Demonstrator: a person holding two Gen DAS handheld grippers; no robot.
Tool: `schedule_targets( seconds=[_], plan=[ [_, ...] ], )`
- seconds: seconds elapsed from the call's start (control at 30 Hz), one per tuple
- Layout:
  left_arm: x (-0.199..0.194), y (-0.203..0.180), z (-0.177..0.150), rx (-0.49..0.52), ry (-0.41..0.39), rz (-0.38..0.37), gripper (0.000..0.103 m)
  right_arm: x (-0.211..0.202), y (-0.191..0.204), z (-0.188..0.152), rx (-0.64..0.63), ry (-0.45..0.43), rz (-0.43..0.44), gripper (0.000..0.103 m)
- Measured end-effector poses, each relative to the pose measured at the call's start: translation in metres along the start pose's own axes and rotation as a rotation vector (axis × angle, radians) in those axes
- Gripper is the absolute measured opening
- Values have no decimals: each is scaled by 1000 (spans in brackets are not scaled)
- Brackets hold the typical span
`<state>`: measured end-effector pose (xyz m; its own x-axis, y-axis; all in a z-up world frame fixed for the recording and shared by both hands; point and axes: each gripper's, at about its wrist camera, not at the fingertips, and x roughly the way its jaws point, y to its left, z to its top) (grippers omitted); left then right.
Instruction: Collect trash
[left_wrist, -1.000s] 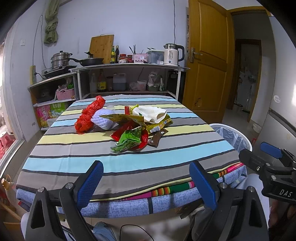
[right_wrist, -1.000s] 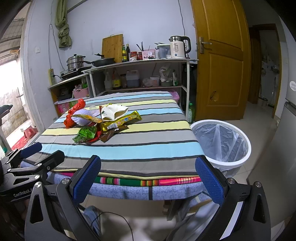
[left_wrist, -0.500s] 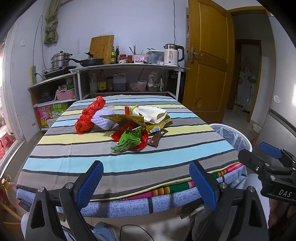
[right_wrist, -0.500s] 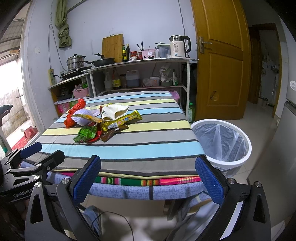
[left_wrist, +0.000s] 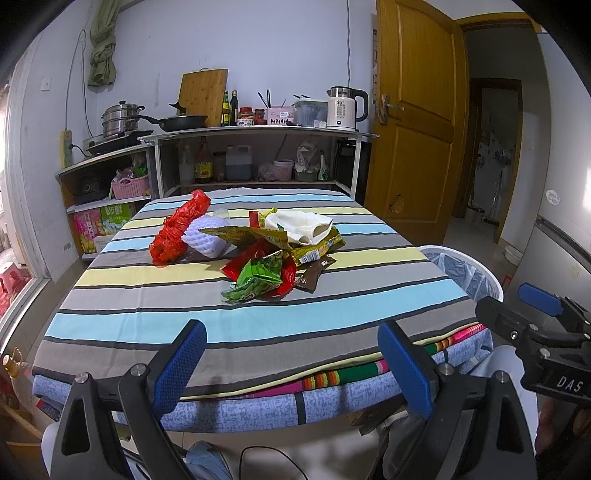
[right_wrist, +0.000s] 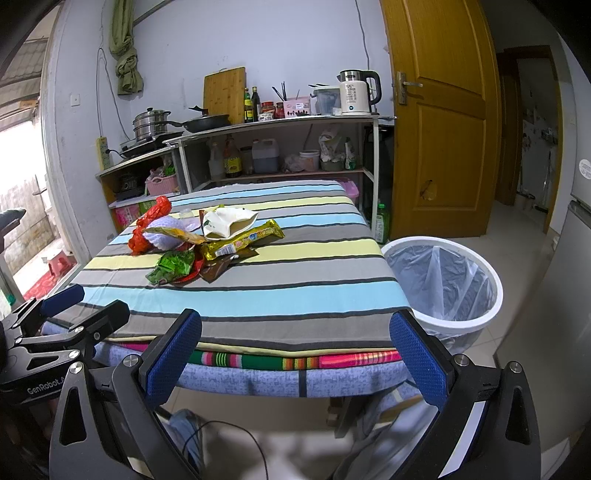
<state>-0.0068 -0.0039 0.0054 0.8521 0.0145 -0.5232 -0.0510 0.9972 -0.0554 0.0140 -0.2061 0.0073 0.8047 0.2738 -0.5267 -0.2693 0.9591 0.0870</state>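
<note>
Nearest the cameras: left gripper (left_wrist: 291, 354) and right gripper (right_wrist: 295, 347), each with blue-padded fingers (left_wrist: 179, 363) spread wide apart and holding nothing, both hovering short of the near edge of a table (left_wrist: 147, 317). Seen from the right wrist view, left gripper low at the left side, just off the table corner.

Covering the table, a cloth striped in grey, light blue and pale yellow, with a brighter multicoloured cloth edge showing beneath along the near side.

Toward the middle of the table, a loose heap of trash: a green snack wrapper (left_wrist: 258, 278) nearest, lying on red wrappers (left_wrist: 286, 275), with a brown wrapper (left_wrist: 312, 275) just to its right. Behind these, a long yellow wrapper (right_wrist: 243, 240), a crumpled white paper bag (left_wrist: 301, 225), a white foam fruit net (left_wrist: 205, 238) and, at the far left of the heap, a scrunched red plastic bag (left_wrist: 177, 229).

On the floor beside the table's right edge, a white bin (right_wrist: 476, 321) lined with a clear bag.

Beyond the table, kitchen shelving (left_wrist: 258, 129) along the wall with a pan, pots, bottles and a kettle (left_wrist: 345, 109); to the right, a wooden door (left_wrist: 413, 122).
</note>
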Motion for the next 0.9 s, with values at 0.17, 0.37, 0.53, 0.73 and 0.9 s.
schedule_targets(
  seconds=[0.17,0.37,0.53,0.73,0.9],
  plan=[
    [0,0,0,0,1,-1,95,0,0,0,0,-2,0,102],
    [0,0,0,0,1,0,95,0,-1,0,1,-1,1,102],
    [0,0,0,0,2,-2,95,0,-1,0,1,0,2,102],
    [0,0,0,0,3,0,95,1,-1,0,0,-1,1,102],
    [1,0,-1,0,6,0,95,1,-1,1,0,-1,2,102]
  ],
)
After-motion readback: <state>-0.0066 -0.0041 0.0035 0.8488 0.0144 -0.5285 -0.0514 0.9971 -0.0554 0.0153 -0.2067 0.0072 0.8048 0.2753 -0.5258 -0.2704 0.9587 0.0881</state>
